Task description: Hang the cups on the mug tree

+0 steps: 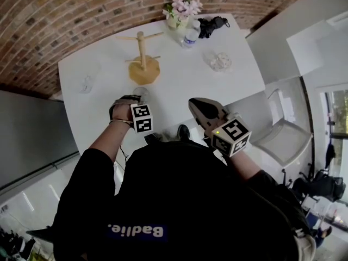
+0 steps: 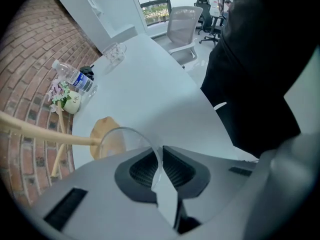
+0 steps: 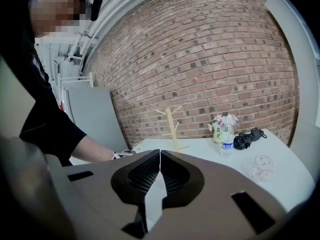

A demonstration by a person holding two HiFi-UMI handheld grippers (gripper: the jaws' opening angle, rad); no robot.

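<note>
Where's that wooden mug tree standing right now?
In the head view the wooden mug tree stands on the white table, toward the brick wall, left of the pink flowers and plastic water bottle.

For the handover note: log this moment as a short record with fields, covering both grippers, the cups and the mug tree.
left gripper: shut on the rim of a clear glass cup, pointing down at the white table
right gripper: shut, nothing between the jaws
mug tree: wooden, upright on the table, no cup hung
other cups: second glass cup at the head view's left, third glass cup at its right
far edge: water bottle, flowers, black umbrella
</note>
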